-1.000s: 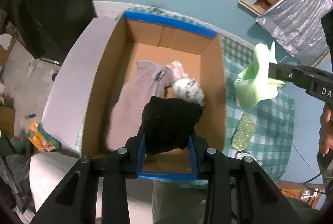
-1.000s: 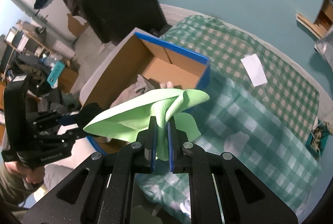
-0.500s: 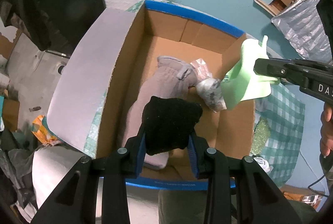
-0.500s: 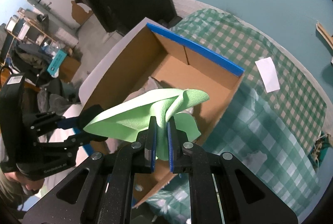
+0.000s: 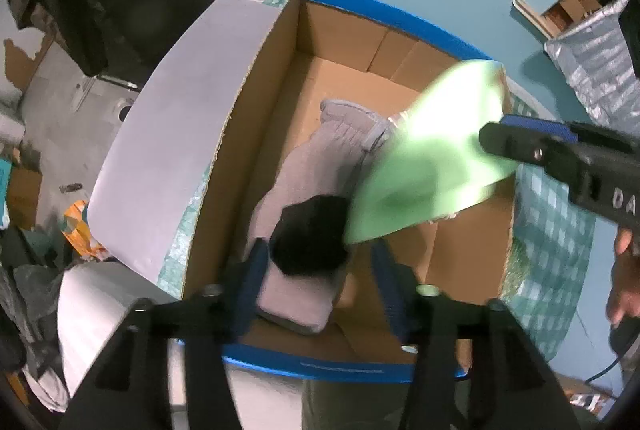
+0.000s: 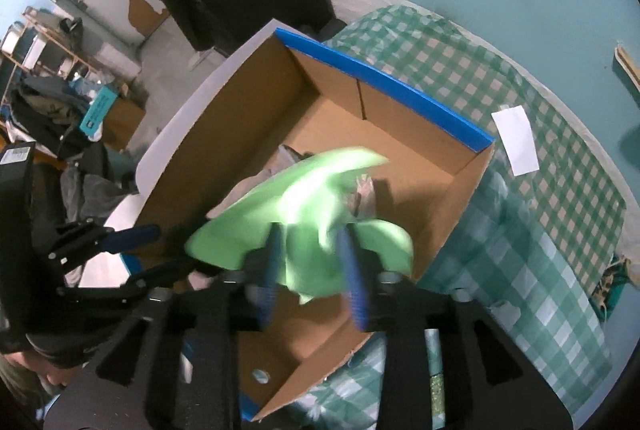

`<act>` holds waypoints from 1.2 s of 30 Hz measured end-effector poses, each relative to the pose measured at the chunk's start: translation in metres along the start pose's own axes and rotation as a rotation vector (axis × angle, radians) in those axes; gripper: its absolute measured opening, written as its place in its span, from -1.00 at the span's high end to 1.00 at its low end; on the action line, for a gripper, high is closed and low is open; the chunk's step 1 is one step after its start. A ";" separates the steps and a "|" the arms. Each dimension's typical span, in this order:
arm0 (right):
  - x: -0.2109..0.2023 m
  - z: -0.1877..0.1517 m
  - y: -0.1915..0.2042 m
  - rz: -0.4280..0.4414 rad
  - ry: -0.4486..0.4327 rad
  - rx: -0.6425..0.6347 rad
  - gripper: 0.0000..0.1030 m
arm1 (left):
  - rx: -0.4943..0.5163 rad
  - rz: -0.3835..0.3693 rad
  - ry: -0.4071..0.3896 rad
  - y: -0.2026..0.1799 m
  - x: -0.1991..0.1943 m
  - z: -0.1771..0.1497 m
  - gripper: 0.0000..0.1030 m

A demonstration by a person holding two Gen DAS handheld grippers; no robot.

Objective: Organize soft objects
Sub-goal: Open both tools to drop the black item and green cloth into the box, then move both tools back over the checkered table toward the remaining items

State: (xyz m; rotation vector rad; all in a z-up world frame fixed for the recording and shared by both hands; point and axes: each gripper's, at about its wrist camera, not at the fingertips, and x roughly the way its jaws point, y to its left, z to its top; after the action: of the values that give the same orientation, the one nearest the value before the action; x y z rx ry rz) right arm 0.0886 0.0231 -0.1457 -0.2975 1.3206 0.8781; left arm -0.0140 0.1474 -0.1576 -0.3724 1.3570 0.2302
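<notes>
Both tongs are gaping over the box: left tongs around the sock, right tongs around the cloth.

White letters "DA" — cut off at the frame edge — on the right gripper body.
</notes>
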 end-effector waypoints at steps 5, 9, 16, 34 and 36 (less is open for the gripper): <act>-0.008 -0.002 -0.007 -0.002 -0.020 0.029 0.05 | -0.004 -0.004 -0.009 -0.001 -0.009 -0.002 -0.20; -0.017 -0.005 -0.015 0.004 -0.030 0.049 0.04 | 0.016 -0.006 -0.024 -0.009 -0.019 -0.005 -0.26; -0.036 -0.019 -0.025 0.005 -0.050 0.077 0.04 | 0.054 -0.014 -0.039 -0.028 -0.029 -0.009 -0.26; -0.079 -0.080 -0.061 -0.015 -0.078 0.184 -0.02 | 0.222 -0.031 -0.066 -0.085 -0.048 -0.018 -0.32; -0.084 -0.086 -0.066 -0.018 -0.082 0.199 -0.03 | 0.234 -0.039 -0.066 -0.091 -0.049 -0.018 -0.32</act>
State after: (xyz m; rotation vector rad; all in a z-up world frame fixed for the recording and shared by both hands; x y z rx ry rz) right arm 0.0741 -0.1087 -0.1096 -0.1165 1.3150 0.7295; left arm -0.0066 0.0589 -0.1016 -0.1932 1.2945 0.0499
